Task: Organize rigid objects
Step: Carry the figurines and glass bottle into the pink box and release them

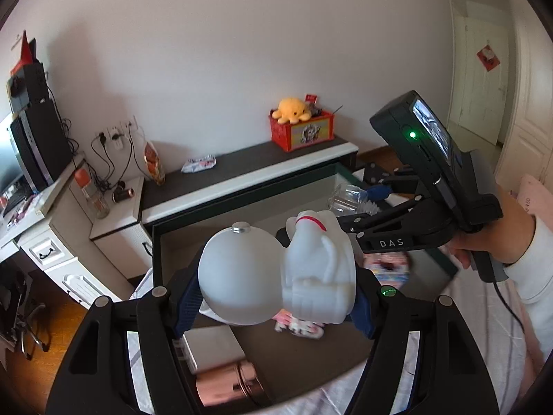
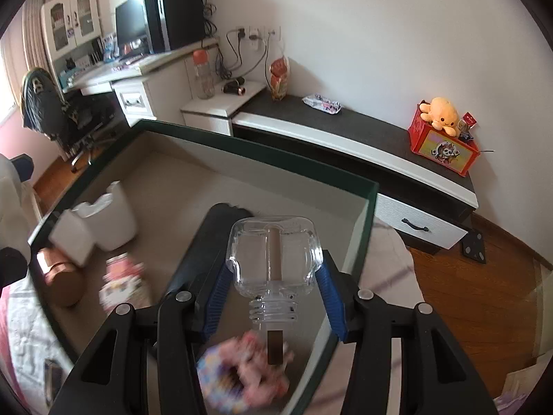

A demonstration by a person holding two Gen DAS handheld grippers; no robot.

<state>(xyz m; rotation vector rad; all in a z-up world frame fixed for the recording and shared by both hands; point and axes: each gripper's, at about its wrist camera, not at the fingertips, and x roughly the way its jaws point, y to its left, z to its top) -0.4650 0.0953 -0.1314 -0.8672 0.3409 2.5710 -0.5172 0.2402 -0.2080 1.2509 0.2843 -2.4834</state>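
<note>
My left gripper (image 1: 276,297) is shut on a white astronaut figurine (image 1: 276,273) with a round head and red collar, held above the open dark-rimmed storage box (image 1: 157,242). My right gripper (image 2: 273,290) is shut on a clear plastic bottle (image 2: 274,252), neck toward the camera, also over the box (image 2: 259,159). The right gripper and bottle (image 1: 349,202) show in the left wrist view beyond the figurine. Inside the box lie a copper canister (image 2: 60,276), white containers (image 2: 103,221), a black case (image 2: 207,242) and pink patterned items (image 2: 242,370).
A black-topped low cabinet (image 2: 345,121) stands behind the box, with a red bin and orange plush octopus (image 2: 444,112). A desk with computer and an office chair (image 2: 41,100) are at left. Wood floor lies to the right. Bedding surrounds the box.
</note>
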